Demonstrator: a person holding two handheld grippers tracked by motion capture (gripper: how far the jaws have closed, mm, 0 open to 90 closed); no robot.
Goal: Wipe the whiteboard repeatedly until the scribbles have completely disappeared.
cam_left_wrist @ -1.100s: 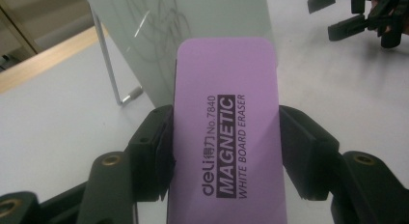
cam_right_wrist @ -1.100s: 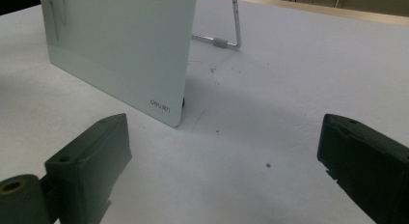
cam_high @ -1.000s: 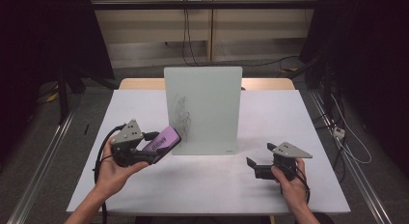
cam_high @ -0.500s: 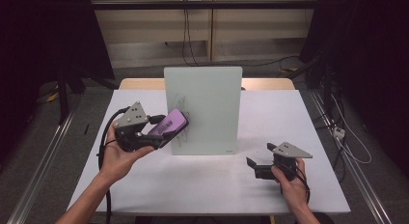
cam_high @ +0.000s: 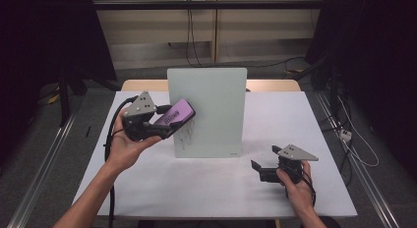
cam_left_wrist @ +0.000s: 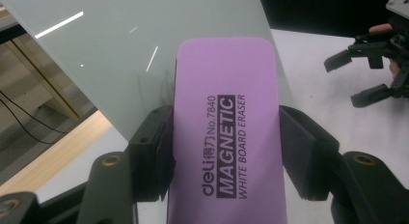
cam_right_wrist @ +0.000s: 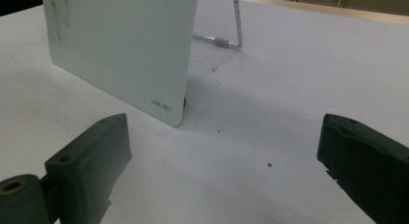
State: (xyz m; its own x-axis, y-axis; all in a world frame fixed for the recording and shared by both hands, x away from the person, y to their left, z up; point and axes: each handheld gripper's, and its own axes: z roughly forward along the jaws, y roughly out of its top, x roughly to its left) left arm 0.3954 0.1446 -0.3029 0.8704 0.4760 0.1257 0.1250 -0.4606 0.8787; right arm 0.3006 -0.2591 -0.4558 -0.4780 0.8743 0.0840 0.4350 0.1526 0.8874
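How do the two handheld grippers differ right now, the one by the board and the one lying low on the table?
The left gripper is shut on a purple whiteboard eraser; the right gripper has open jaws with nothing between them. The left one is raised against the white board, near its pen marks; the right one sits low by the table, apart from the board. Both have black jaws and a grey three-cornered top plate.

We see bare forearms and two matte black grippers, the left gripper [cam_high: 169, 124] at nine o'clock and the right gripper [cam_high: 261, 161] at four, each topped by a grey three-cornered plate with dark screws, brass-coloured rivets in the jaws, trailing black cable.
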